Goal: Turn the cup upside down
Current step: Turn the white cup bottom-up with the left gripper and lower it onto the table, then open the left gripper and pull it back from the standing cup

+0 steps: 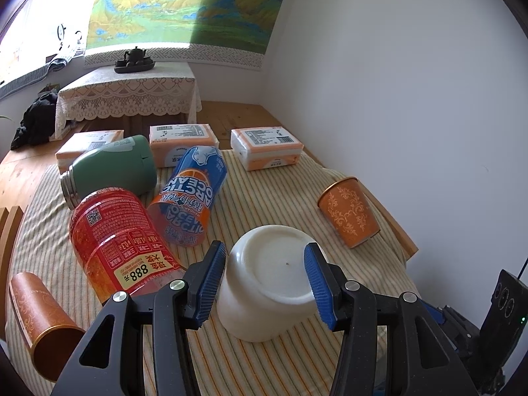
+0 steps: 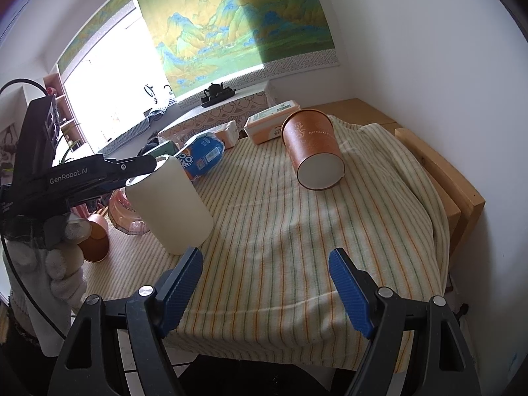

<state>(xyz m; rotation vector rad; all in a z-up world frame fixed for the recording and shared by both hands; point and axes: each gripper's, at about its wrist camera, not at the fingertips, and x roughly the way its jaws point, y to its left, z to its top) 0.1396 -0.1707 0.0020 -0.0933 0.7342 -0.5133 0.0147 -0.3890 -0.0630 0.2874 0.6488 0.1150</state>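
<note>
Straddling the white cup [image 1: 269,283], your left gripper [image 1: 265,285] had its blue pads [image 1: 211,283] set on either side of the cup's upper end, touching or very nearly touching the wall; whether they pressed it I could not tell. The cup stood bottom-up on the striped cloth [image 1: 250,198], leaning a little, its flat base toward the camera. In the right wrist view the same cup [image 2: 171,204] showed as a tall pale cylinder with your left gripper [image 2: 145,168] at its top.

Your right gripper [image 2: 265,283] hung spread wide over the near edge of the cloth [image 2: 280,231], holding nothing, just right of the white cup.

Close to the cup on its left lay a red bottle [image 1: 115,241] on its side, its end almost under your left finger. Beyond that, left and behind the cup, a blue-and-orange can [image 1: 191,194] and a green flask [image 1: 109,171] also lay tipped over. A brown paper cup [image 1: 39,323] lay at the far left. Right and behind the white cup, well apart, an orange patterned cup [image 1: 348,213] sat mouth-down. Three tissue packs [image 1: 267,148] lined the cloth's far edge.
</note>
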